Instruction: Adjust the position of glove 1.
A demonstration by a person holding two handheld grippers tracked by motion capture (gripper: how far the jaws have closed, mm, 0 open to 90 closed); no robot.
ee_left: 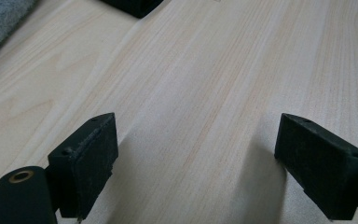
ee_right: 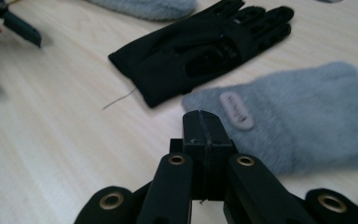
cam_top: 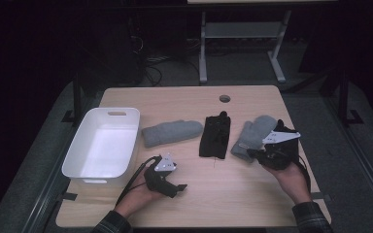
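A white bin [cam_top: 102,145] sits at nine o'clock on the table [cam_top: 233,204]; its inside looks bare. At twelve o'clock lie a grey mitten [cam_top: 171,132], a black glove [cam_top: 215,136] and a second grey mitten [cam_top: 252,137] with a small label.

The right hand-held gripper [ee_right: 204,126] is clenched, jaws pressed together just beside the second grey mitten's cuff at three o'clock; whether any fabric is pinched is hard to make out. The left hand-held gripper [ee_left: 196,158] is released, jaws wide over bare wood near six o'clock, beside the bin's corner. Open wood runs along the near edge.
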